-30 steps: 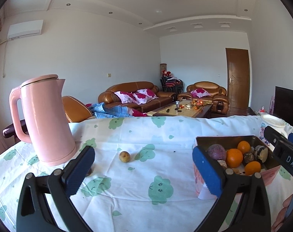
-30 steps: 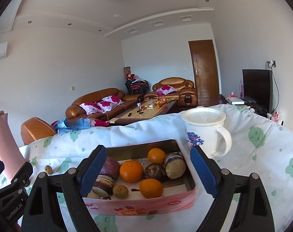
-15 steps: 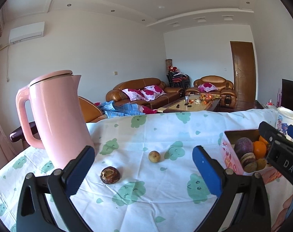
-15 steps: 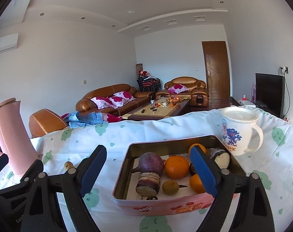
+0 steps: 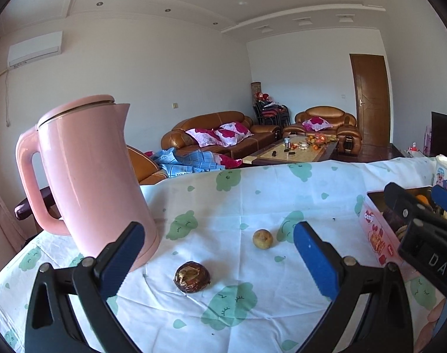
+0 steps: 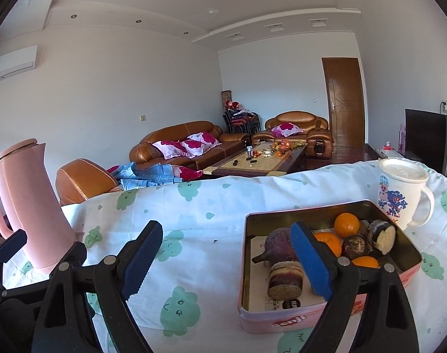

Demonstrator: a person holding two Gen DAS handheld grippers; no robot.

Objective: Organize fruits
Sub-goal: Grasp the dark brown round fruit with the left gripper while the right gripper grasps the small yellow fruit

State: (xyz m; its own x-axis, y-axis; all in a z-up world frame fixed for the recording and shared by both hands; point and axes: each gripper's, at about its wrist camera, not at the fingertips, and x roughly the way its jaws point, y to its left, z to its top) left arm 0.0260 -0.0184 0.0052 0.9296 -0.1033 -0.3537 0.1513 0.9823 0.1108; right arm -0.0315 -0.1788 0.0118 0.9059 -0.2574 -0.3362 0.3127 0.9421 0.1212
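Note:
A dark brown wrinkled fruit (image 5: 191,276) lies on the tablecloth between the fingers of my open, empty left gripper (image 5: 219,260), slightly left of centre. A small yellowish fruit (image 5: 262,238) lies a little farther back. A pink tin (image 6: 406,276) holds oranges (image 6: 346,224), a purple fruit (image 6: 279,245) and cut dark pieces. My right gripper (image 6: 226,261) is open and empty, its right finger over the tin's left part. The tin's corner shows in the left wrist view (image 5: 373,232).
A tall pink kettle (image 5: 88,176) stands close to the left finger; it also shows in the right wrist view (image 6: 26,203). A white lidded mug (image 6: 400,194) stands behind the tin. The table (image 5: 282,188) has a white cloth with green prints.
Both grippers have swung left. The brown fruit came into the left view and now sits between its fingers. The tin slid to the right in both views.

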